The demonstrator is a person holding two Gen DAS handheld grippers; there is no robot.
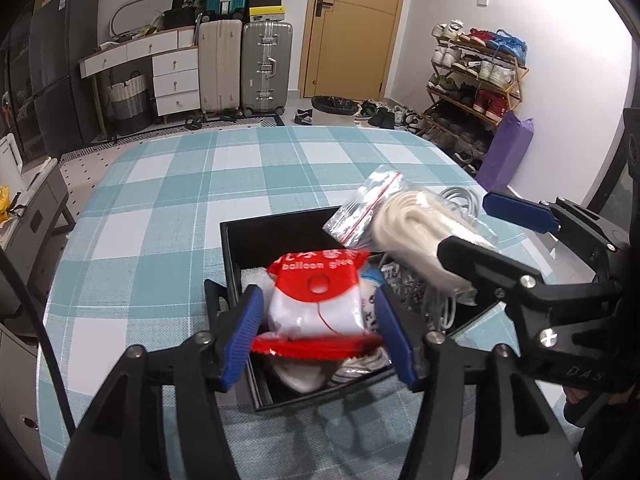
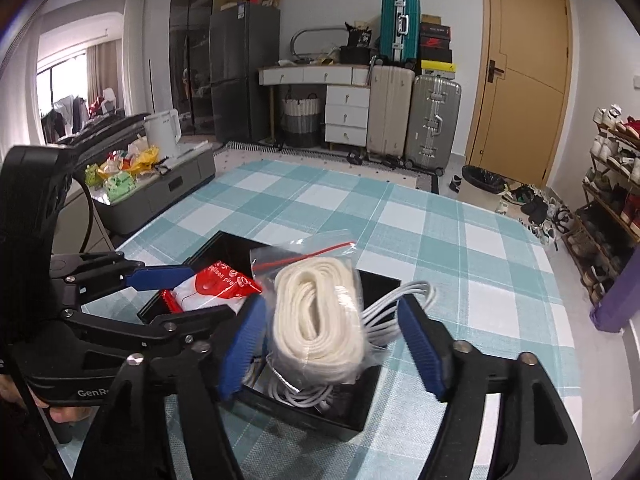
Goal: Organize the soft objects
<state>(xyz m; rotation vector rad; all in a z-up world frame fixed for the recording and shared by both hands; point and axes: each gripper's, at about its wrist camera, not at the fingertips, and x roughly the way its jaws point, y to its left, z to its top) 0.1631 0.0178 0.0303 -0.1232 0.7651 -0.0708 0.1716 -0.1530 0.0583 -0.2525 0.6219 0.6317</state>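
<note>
A table in a teal-and-white check cloth fills both views, and a black box stands on it, near the close edge. Inside the box lie a coil of white cable and some pale soft items, partly hidden. Over the box's left part the left gripper is spread wide, its blue pads on either side of a packet, white with red ends; whether the pads touch it, or it hangs loose between them, I cannot tell. Over the right part the right gripper is also wide open around a clear zip bag of cream rope, with a plain gap at the right finger and the left pad just beside the bag; the bag's lower end is down at the box, its red-striped top tilting up past the far rim.
</note>
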